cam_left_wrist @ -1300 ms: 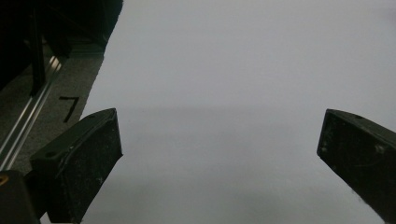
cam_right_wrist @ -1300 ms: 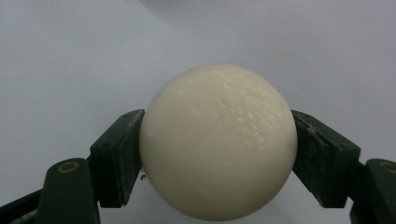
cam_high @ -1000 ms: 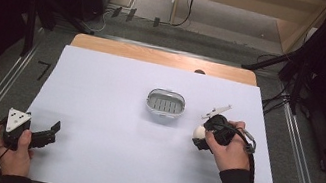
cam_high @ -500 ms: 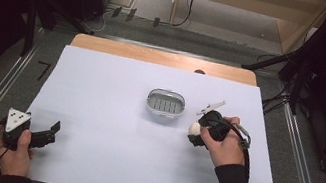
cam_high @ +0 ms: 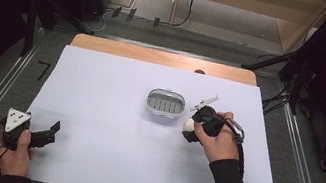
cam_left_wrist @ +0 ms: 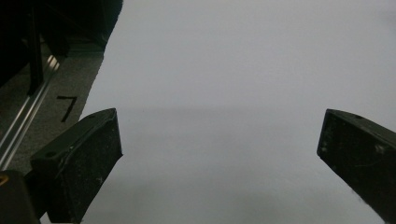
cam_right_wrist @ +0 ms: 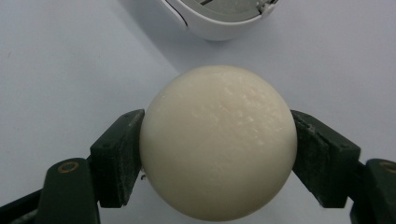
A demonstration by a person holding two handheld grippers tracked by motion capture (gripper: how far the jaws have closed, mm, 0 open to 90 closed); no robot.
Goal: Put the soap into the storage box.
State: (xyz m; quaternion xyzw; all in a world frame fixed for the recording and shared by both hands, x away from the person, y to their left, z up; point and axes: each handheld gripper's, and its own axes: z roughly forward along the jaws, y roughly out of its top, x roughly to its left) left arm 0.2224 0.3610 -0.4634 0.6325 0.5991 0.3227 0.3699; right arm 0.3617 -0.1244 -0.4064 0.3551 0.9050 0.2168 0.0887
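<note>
R gripper [cam_right_wrist: 218, 154] jaws clamped on round soap [cam_right_wrist: 218, 140] nr soap dish [cam_high: 165, 102], L gripper [cam_high: 44, 135] jaws open, idle; risk: smooth sphere squirts out, rolls across desk [cam_high: 103, 162].

my table [cam_high: 157, 56] is wooden, mostly covered by a white sheet [cam_high: 109, 127]. directly on the sheet i see an oval soap dish [cam_high: 165, 103] near the middle.

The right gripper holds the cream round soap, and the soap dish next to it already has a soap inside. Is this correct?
Not quite. The right gripper does hold the cream round soap, but the soap dish next to it is empty, as the high view shows.
</note>
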